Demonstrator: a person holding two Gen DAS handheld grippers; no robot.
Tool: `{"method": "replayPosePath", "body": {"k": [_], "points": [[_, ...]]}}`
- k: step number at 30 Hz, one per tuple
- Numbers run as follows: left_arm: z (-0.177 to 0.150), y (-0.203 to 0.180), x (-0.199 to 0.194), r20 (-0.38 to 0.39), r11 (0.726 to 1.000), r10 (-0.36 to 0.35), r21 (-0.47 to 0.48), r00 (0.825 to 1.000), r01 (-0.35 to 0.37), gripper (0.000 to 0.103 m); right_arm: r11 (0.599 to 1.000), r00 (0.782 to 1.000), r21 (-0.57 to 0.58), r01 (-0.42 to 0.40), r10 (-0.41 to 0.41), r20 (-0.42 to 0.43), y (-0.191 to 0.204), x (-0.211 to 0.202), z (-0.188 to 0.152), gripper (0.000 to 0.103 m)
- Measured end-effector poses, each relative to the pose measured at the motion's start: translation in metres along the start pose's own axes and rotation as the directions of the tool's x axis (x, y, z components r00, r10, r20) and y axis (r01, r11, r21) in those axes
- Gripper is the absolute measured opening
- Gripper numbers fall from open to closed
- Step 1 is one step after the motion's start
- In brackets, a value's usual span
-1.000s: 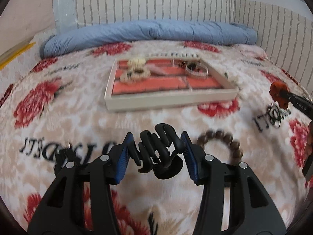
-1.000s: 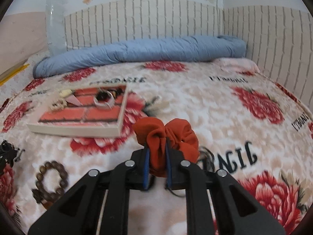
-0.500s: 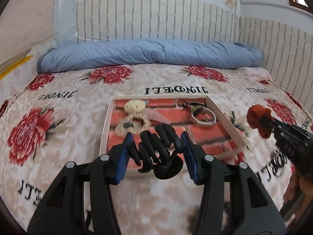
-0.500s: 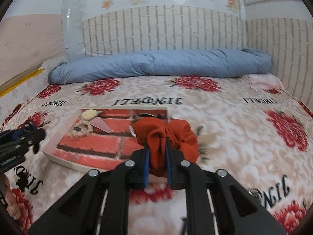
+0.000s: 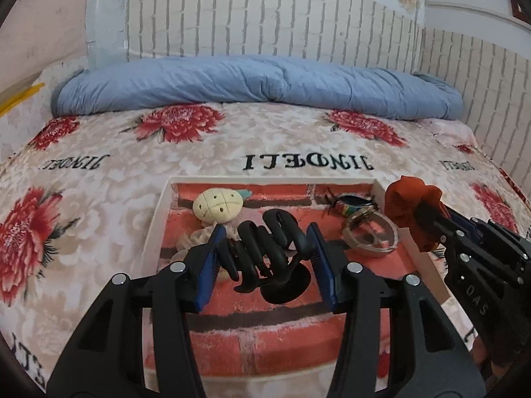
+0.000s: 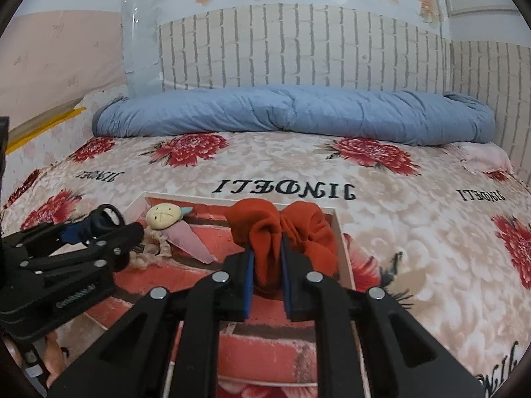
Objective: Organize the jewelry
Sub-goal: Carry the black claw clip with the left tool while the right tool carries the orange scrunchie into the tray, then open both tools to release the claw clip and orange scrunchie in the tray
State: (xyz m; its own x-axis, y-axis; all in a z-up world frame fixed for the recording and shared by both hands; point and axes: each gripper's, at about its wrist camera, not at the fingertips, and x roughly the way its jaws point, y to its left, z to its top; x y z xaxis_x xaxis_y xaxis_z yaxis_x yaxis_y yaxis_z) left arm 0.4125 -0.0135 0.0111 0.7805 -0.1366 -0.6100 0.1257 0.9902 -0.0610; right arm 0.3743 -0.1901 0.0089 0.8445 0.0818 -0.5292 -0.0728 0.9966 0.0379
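Left gripper: jaws closed on a black claw hair clip, held above the middle of the tray.

Right gripper: jaws clamped on a rust-orange scrunchie, held over the tray's right-hand edge; from the left wrist view it comes in from the right, the scrunchie just beside the right rim.

Tray: shallow, white-rimmed, lined with a red brick print; lies on the bed.

Contents of tray:
- cream pineapple-shaped hair piece, far left corner, with a cream scrunchie just in front of it;
- pink snap clip, beside the pineapple piece;
- silver bangle, right side;
- small multicoloured clip, behind the bangle.

Bed: floral blanket with red flowers and black lettering; rolled blue quilt along the far edge.
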Motion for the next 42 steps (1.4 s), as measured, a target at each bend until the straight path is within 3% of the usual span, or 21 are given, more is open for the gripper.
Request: {"method": "replayPosePath", "body": {"k": [3, 9, 14, 42], "points": [[-0.006, 0.003, 0.017, -0.024, 0.999, 0.032, 0.013, 0.999, -0.032, 0.049, 1.000, 1.000, -0.004, 0.002, -0.003, -0.023, -0.002, 0.012, -0.006, 0.014], [-0.013, 0.020, 0.034, -0.040, 0.999, 0.011, -0.046, 0.999, -0.013, 0.049, 0.999, 0.999, -0.003, 0.032, -0.032, -0.034, -0.008, 0.029, -0.015, 0.014], [-0.021, 0.018, 0.048, -0.061, 0.999, 0.039, -0.018, 0.997, -0.040, 0.049, 0.999, 0.998, -0.004, 0.031, -0.032, -0.050, -0.008, 0.040, -0.019, 0.014], [-0.031, 0.022, 0.067, -0.113, 0.998, 0.049, -0.022, 0.992, -0.052, 0.052, 0.998, 0.992, 0.049, -0.039, 0.045, -0.122, -0.013, 0.066, -0.035, 0.015]]}}
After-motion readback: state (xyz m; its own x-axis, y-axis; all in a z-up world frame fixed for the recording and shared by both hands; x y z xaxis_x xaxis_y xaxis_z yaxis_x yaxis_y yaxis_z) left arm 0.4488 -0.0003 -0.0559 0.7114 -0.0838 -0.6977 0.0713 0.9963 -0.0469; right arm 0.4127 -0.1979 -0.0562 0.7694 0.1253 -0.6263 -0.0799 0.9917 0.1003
